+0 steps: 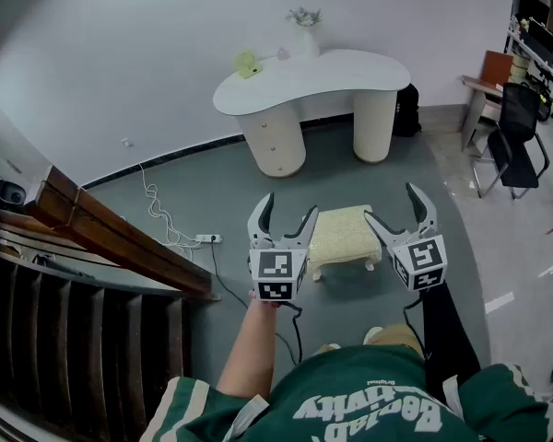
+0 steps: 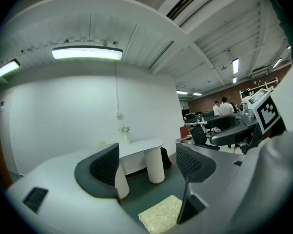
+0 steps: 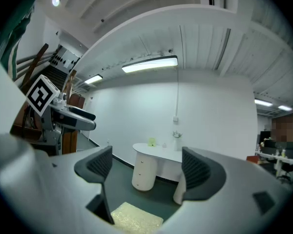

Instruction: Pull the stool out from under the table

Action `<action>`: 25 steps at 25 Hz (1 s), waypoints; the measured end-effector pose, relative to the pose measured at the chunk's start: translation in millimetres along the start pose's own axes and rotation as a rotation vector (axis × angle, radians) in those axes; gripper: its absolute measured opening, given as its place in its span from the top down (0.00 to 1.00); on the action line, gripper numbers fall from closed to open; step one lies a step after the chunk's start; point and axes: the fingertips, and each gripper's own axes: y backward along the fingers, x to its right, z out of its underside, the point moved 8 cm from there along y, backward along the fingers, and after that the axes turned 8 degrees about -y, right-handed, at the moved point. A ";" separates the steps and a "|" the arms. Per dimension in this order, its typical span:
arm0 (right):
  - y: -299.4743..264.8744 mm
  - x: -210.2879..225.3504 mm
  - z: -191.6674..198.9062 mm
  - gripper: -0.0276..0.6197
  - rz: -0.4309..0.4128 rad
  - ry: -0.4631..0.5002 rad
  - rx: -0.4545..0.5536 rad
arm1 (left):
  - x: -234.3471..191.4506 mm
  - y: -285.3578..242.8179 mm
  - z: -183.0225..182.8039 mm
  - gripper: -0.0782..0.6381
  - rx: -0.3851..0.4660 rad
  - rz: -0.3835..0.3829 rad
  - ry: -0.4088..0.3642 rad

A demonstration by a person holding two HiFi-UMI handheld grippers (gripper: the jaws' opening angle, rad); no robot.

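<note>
Stool (image 1: 344,236) sits on the grey floor in front of the table (image 1: 323,74), fully clear of its top and well apart from it; there's just one, low and rectangular, with a pale yellow nubbly cushion on short white legs; its long axis runs roughly side to side, about parallel to the table's front edge. Table's a single smooth white kidney-shaped slab on two fat round pedestals, and the left pedestal has three small knobs down its front; one white vase (image 1: 306,28) and one small green thing (image 1: 248,63) stand on top, towards the wall. Two tongs are held up on the side of the stool away from the table; the left gripper (image 1: 288,208) has its jaws spread wide with nothing between them, and the same goes for the right gripper (image 1: 394,205); the ribbed dark pads on both only frame the table and a corner of the cushion.
</note>
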 end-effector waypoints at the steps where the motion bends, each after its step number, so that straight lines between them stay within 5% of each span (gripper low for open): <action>1: 0.5 -0.4 1.8 0.25 0.000 -0.002 -0.003 | -1.2 1.1 0.8 0.38 0.004 -0.009 0.000; 9: -6.0 -14.1 -5.7 0.31 -0.024 0.042 0.010 | -11.5 14.8 -7.5 0.56 0.102 -0.109 0.034; 16: -3.9 -19.9 -9.6 0.63 -0.035 0.029 0.038 | -8.1 19.4 -8.2 0.82 0.110 -0.136 -0.012; 20: -1.2 -19.6 -10.7 0.75 -0.023 0.048 0.045 | -3.4 20.4 -8.5 0.87 0.113 -0.138 -0.016; 23: -1.7 -17.3 -15.2 0.95 0.020 0.056 0.059 | -3.8 19.7 -9.8 0.88 0.118 -0.130 0.000; 25: -1.7 -16.0 -17.3 0.95 0.025 0.042 0.057 | -2.8 19.8 -11.0 0.89 0.120 -0.123 0.012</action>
